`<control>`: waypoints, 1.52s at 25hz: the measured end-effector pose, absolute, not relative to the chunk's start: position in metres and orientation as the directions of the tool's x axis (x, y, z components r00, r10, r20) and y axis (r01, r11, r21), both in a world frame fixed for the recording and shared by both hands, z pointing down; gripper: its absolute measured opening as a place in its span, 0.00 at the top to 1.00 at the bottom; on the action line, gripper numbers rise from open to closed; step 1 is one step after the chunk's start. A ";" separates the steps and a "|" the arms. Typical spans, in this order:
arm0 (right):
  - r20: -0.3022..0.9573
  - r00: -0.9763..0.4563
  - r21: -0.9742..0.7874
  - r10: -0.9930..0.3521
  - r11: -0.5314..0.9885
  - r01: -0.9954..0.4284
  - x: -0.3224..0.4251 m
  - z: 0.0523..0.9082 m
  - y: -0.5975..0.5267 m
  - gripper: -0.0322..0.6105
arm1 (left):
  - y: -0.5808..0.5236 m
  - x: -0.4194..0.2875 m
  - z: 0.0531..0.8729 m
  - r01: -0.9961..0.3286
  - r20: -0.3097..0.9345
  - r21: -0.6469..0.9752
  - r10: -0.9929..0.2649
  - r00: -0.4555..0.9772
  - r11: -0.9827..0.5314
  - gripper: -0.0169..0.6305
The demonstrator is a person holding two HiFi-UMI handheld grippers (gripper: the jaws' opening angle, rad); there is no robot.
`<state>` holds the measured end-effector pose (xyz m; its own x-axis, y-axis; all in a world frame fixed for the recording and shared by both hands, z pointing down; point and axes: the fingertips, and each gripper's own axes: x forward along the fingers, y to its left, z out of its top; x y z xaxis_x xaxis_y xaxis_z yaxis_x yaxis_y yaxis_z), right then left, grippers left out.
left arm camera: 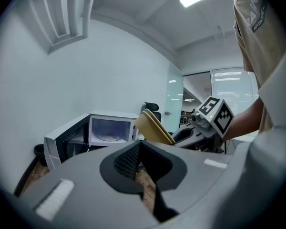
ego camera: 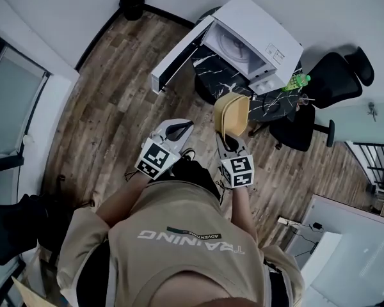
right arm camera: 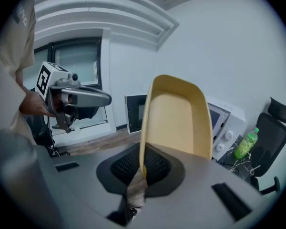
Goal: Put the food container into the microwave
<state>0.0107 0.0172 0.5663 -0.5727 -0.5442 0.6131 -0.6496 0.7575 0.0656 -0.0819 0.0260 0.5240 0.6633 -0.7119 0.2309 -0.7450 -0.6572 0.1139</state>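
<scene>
Food container [right arm camera: 178, 118]: thin yellow tray, judged light, slightly flexible and slippery. It is held in the air on edge, short of the open microwave [ego camera: 256, 40] on the tabletop [ego camera: 275, 104]. Right gripper [right arm camera: 142, 163] pinches its rim, a sound hold. Left gripper [left arm camera: 138, 151] is clenched on nothing.

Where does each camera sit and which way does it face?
Head view: on the person's head, facing steeply down at the open microwave; shirt, left gripper and right gripper show.
Left gripper view: rides the left gripper, facing along its shut, empty jaws toward the microwave; the person's right forearm shows.
Right gripper view: rides the right gripper, facing along jaws clamped on the yellow food container; the person's left hand shows.
Shared: every view shows microwave and food container.
</scene>
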 end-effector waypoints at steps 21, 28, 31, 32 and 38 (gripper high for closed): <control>0.554 -0.701 -0.059 -0.448 0.819 -0.570 0.046 0.583 -0.072 0.92 | -0.067 -0.012 0.505 -0.770 0.316 0.036 -0.724 0.613 -0.637 0.97; 0.549 -0.738 -0.103 -0.392 0.845 -0.525 0.061 0.602 -0.092 0.92 | -0.097 0.004 0.504 -0.793 0.336 0.008 -0.745 0.576 -0.609 0.97; 0.550 -0.750 -0.100 -0.366 0.863 -0.495 0.065 0.609 -0.096 0.92 | -0.105 0.009 0.506 -0.802 0.351 0.012 -0.749 0.562 -0.597 0.97; 0.550 -0.754 -0.097 -0.361 0.868 -0.486 0.066 0.609 -0.097 0.92 | -0.108 0.011 0.506 -0.804 0.352 0.009 -0.751 0.559 -0.594 0.97; 0.530 -0.770 -0.092 -0.355 0.879 -0.469 0.070 0.601 -0.097 0.92 | -0.122 0.025 0.503 -0.795 0.348 -0.020 -0.750 0.563 -0.606 0.97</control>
